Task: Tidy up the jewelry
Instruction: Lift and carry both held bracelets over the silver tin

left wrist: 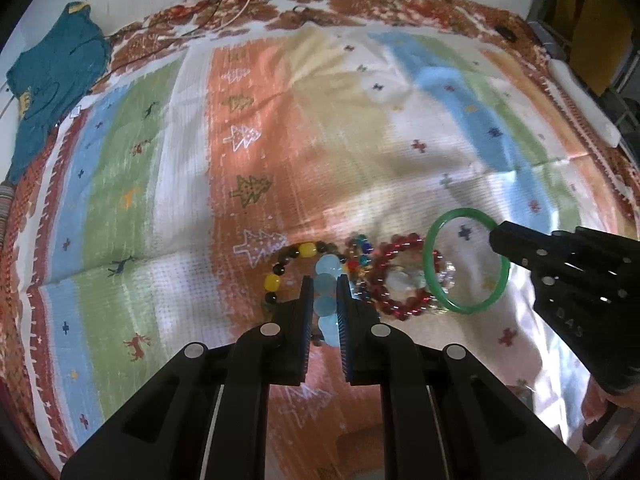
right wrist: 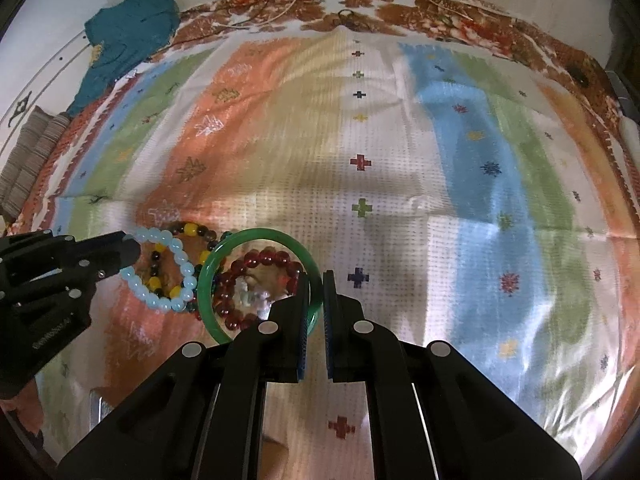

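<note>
Left gripper (left wrist: 323, 280) fills the near frame, clamped on pale blue bead bracelet (left wrist: 325, 300), lifted clear of striped cloth (left wrist: 192, 160). Right gripper (right wrist: 316, 280) pinched on green bangle (right wrist: 256, 236) rim, bangle raised and tilted. Beneath on the cloth: red bead bracelet (right wrist: 276, 258), yellow-black bead bracelet (left wrist: 280, 264), clear crystal piece (right wrist: 250, 296) touching in a cluster.

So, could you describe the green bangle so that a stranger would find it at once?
On the striped cloth a small cluster of bracelets lies near the two grippers. The green bangle is at the right end of the cluster, clamped in the right gripper, partly over the red bead bracelet. It alone is a smooth solid ring, not beads.
</note>
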A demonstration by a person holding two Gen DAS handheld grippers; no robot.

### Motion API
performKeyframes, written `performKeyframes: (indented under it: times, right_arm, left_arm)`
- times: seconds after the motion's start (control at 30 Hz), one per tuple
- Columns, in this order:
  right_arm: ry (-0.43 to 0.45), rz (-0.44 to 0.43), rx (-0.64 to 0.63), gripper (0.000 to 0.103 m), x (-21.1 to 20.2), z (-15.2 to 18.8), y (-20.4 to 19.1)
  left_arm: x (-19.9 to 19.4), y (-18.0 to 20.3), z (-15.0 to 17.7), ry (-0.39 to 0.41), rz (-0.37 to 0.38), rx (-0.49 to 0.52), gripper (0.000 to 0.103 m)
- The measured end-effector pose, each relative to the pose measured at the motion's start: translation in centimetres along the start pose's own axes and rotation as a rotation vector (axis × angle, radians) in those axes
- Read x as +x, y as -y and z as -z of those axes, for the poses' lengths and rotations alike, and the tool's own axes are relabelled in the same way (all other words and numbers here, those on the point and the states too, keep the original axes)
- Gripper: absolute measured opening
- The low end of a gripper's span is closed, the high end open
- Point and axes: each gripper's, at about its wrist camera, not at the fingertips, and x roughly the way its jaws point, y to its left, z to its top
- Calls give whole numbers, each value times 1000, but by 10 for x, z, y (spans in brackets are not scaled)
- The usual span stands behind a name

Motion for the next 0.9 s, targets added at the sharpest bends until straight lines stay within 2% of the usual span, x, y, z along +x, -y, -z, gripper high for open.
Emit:
performKeyframes:
  times: [0.33,0.9]
  right_arm:
    - [44,-3,18,8,-30,11,3]
    - [91,-24,-21,8,-70,40,-12]
  left_arm:
    - [-38,5,7,48,27,-1,11]
    - [-85,17,36,109,78,13,11]
